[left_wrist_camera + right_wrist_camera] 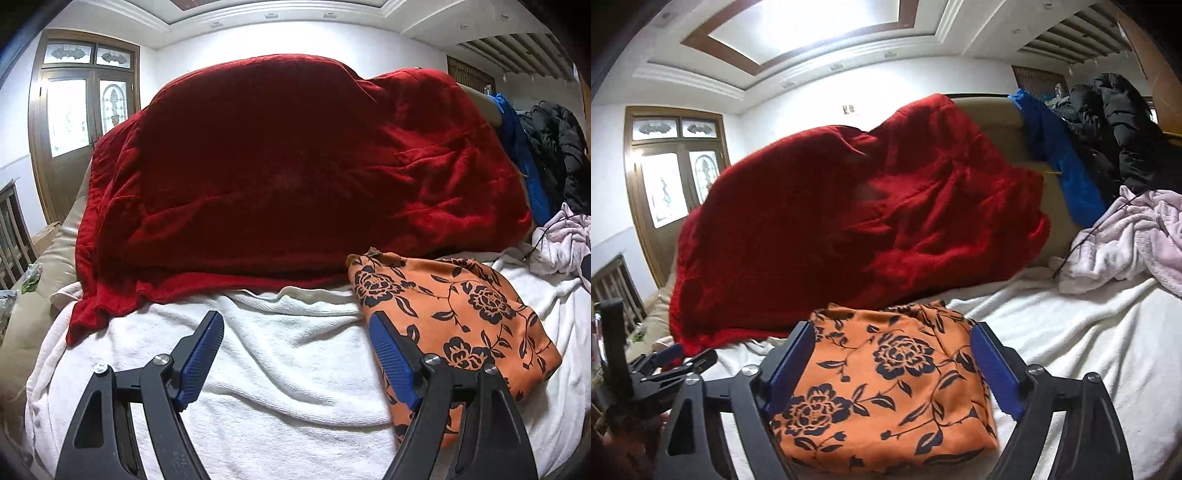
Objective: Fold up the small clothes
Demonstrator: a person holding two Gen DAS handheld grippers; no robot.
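Both jaws spread wide, nothing pinched. Left gripper (295,354) held low and level over white towel (288,373), fingers pointing toward red blanket (288,166). Right gripper (892,365) likewise low, tilted slightly, fingers straddling orange floral garment (886,391).

Count: one orange floral garment, folded into a compact rectangle; one red blanket; one white towel as work surface; one blue garment (1060,158); one black jacket (1115,129); one pale pink fleece (1137,236).

From left wrist: orange floral garment (454,321) off to right of jaws, right finger (391,358) overlapping its near-left edge; contact unclear. Gap between left jaws over bare towel only.

From right wrist: garment sitting squarely between jaws, both blue pads alongside its left and right edges, touching or not — cannot tell. Red blanket just beyond garment's far edge. Left gripper (668,363) visible well left of right jaws, low over towel. Pink fleece, blue garment, jacket far right, well apart from jaws.
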